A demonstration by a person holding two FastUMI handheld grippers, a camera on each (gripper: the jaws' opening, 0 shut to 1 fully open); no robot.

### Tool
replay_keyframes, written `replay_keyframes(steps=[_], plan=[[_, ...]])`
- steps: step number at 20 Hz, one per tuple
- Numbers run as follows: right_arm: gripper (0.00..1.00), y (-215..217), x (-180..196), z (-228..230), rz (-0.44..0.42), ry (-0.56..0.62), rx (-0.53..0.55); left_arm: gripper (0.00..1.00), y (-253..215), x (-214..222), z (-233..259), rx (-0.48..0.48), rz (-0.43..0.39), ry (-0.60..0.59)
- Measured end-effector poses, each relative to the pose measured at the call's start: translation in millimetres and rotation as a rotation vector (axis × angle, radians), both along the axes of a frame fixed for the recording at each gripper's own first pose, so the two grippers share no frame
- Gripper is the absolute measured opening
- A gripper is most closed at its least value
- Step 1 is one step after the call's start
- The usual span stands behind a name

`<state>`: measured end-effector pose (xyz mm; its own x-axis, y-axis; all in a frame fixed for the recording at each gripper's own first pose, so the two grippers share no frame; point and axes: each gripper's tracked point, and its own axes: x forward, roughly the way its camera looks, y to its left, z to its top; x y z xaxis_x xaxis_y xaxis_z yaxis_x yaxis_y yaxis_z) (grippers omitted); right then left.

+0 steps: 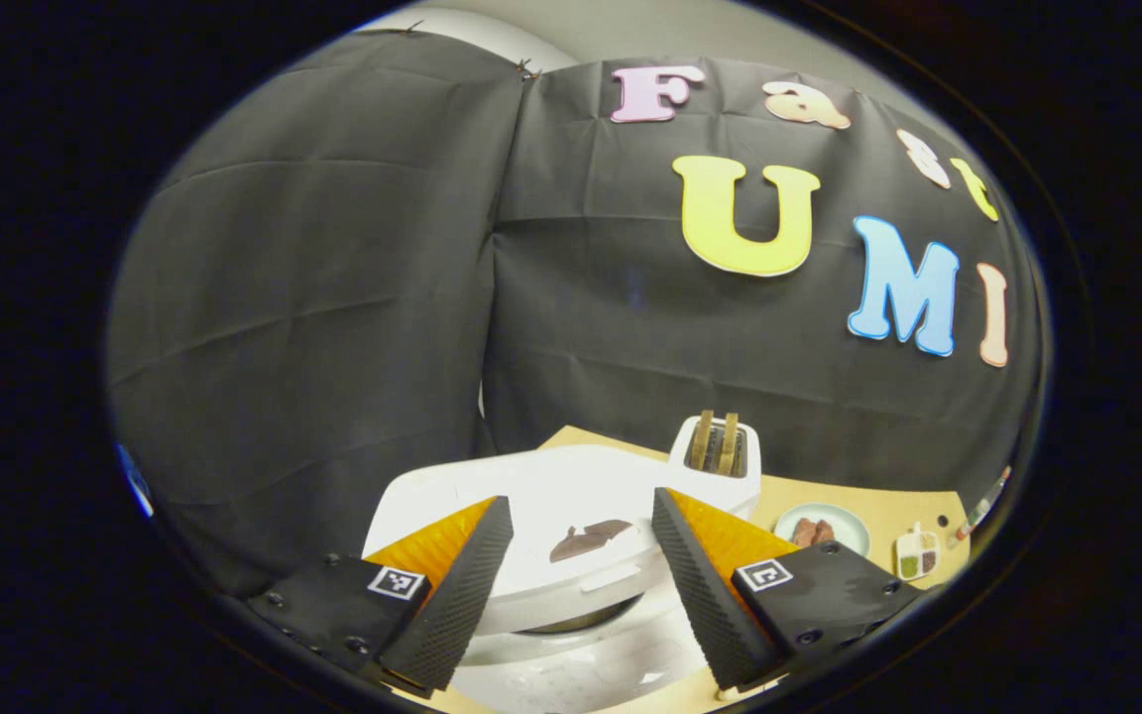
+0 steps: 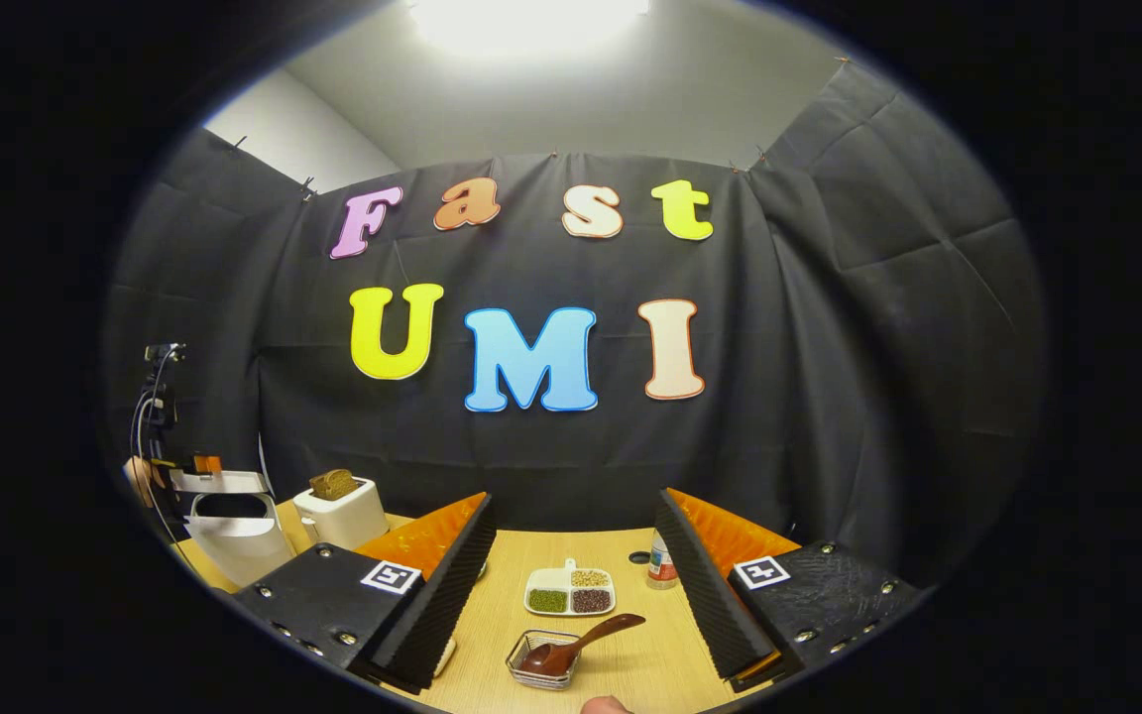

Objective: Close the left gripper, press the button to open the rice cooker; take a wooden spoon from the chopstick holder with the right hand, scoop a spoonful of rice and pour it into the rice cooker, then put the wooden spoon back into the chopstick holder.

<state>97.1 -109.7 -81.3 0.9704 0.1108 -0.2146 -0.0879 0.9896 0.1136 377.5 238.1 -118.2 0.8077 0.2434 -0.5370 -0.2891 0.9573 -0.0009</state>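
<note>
Rice cooker lid up, spoon waiting in its holder: the step in hand looks to be the right gripper's spoon pickup.

Taking the rice cooker [image 1: 571,555] as the landmark: in the left gripper view it sits just ahead of the left gripper [image 1: 581,585], its white lid raised off the body, so I judge the button press done; that gripper's jaws stand spread either side of it, touching nothing. Behind the cooker on the counter [image 2: 630,664] stands a white toaster [image 1: 717,458]. Well off to the cooker's side, in the right gripper view, lies a divided dish of grains [image 2: 569,591], and nearer the camera than the dish the small wire holder [image 2: 541,662] with the wooden spoon [image 2: 576,645] lying tilted, bowl inside and handle out over the rim. The right gripper [image 2: 571,595] hangs above with jaws spread and empty. To do it well, lower the jaws across the free handle, clear of the wire rim, and pinch mid-handle so the bowl stays level.
</note>
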Motion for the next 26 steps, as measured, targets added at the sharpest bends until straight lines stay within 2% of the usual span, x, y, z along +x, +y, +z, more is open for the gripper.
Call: replay_keyframes(steps=[19, 26], plan=[[0.99, -20.6, -13.1, -14.0, -0.017, 0.033, -0.012, 0.99, -6.0, -6.5, -36.9, 0.082, -0.045, 0.112], [0.99, -22.2, -16.1, -19.5, -0.016, 0.046, -0.005, 1.00, -7.1, -10.0, -49.3, 0.078, -0.048, 0.150]])
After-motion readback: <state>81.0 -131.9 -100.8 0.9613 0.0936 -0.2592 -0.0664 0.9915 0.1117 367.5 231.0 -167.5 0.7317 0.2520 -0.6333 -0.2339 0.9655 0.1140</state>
